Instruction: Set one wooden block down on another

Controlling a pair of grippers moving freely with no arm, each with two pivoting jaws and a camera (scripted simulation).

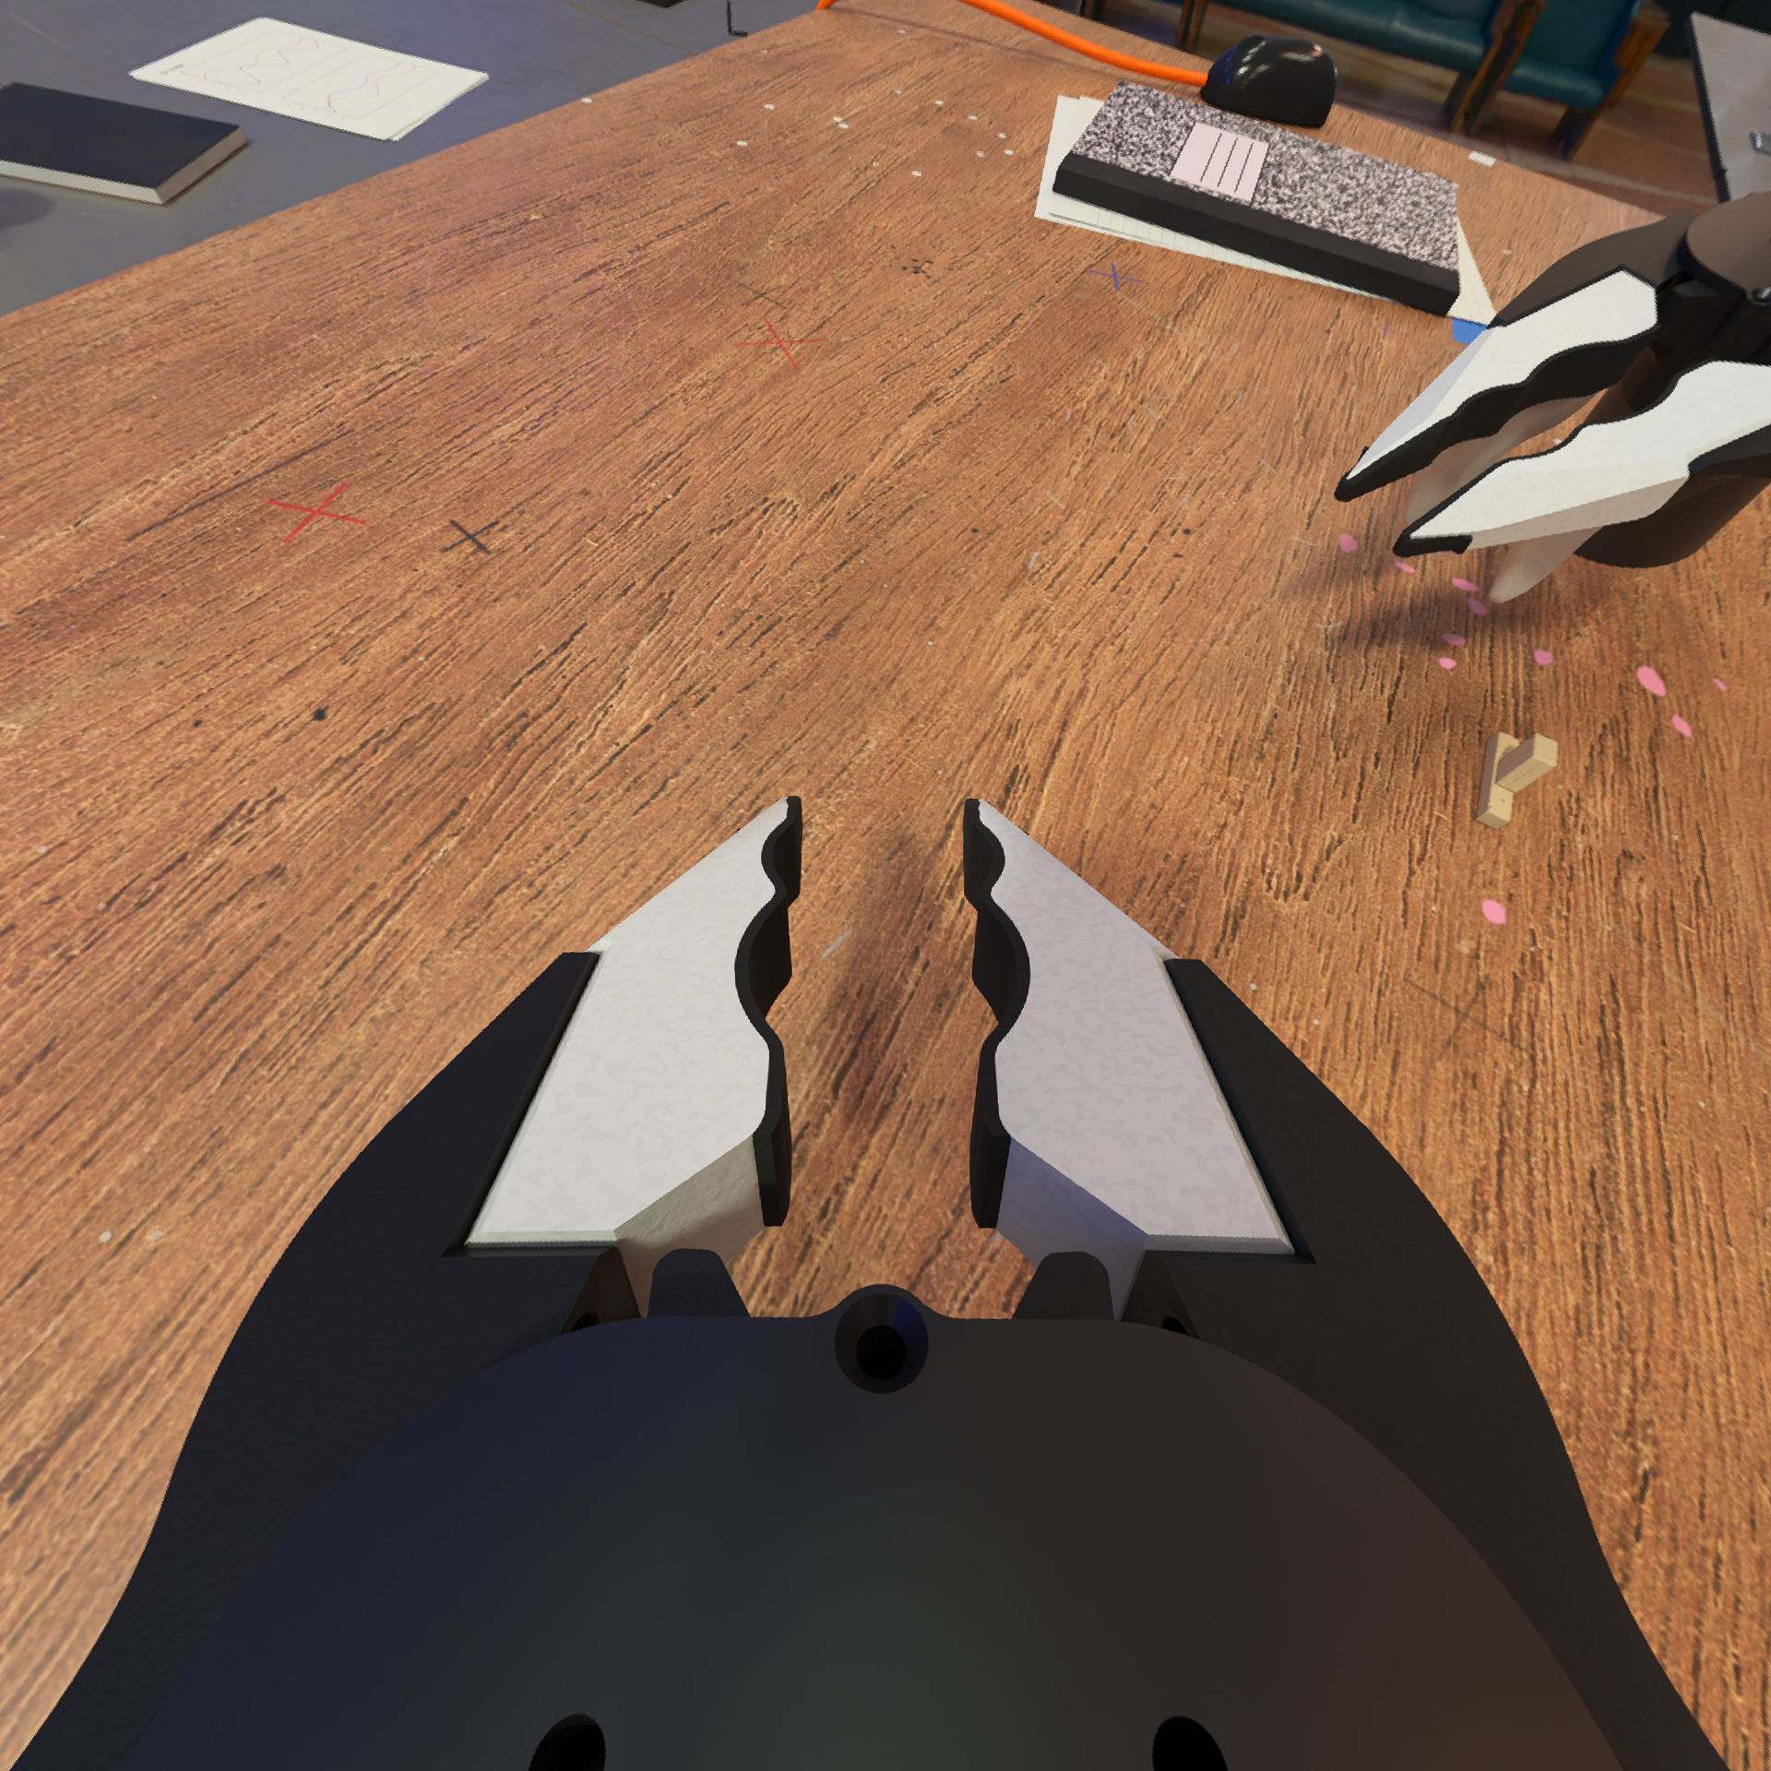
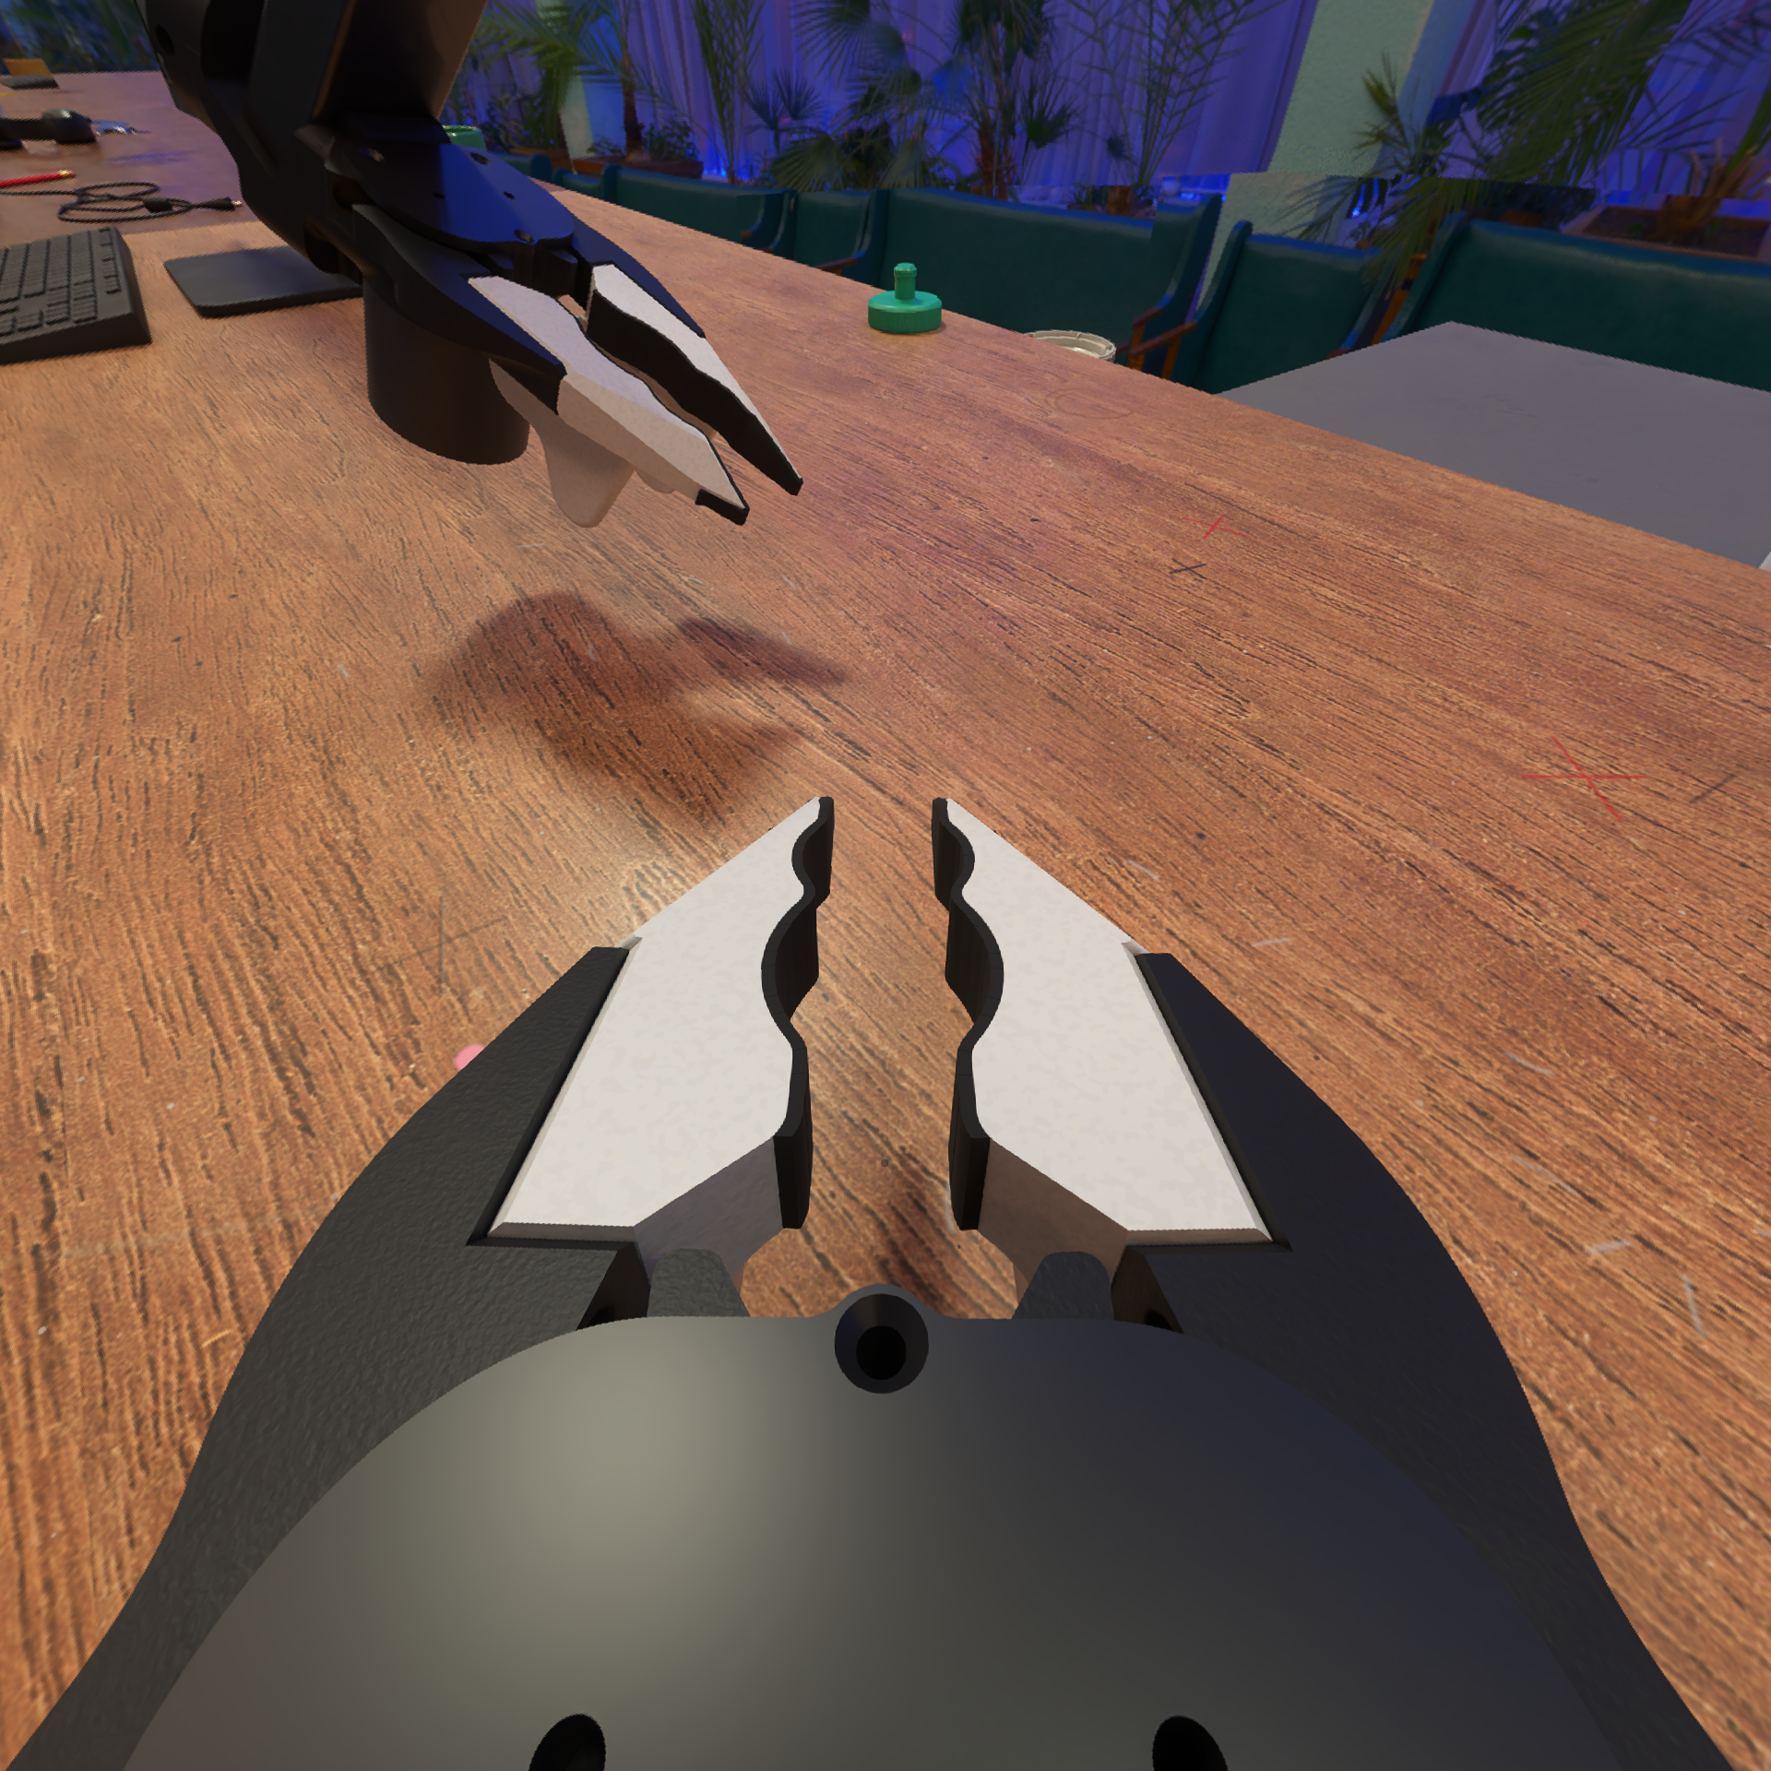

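Note:
Two small pale wooden blocks (image 1: 1516,778) rest on the brown wooden table (image 1: 671,575) at the right of the left wrist view; they touch, one leaning across the other. My left gripper (image 1: 882,815) is open and empty, hovering over bare table well left of the blocks. It also shows in the right wrist view (image 2: 767,503). My right gripper (image 2: 882,810) is open and empty over bare table. In the left wrist view it (image 1: 1372,519) hangs beyond the blocks, tips pointing left. The blocks do not show in the right wrist view.
A speckled notebook (image 1: 1265,182) lies on paper at the far right, with a black object (image 1: 1270,77) and an orange cable behind it. Pink flecks (image 1: 1650,680) lie near the blocks. A green knob (image 2: 904,305), a keyboard (image 2: 67,297) and a grey table (image 2: 1533,422) stand farther off.

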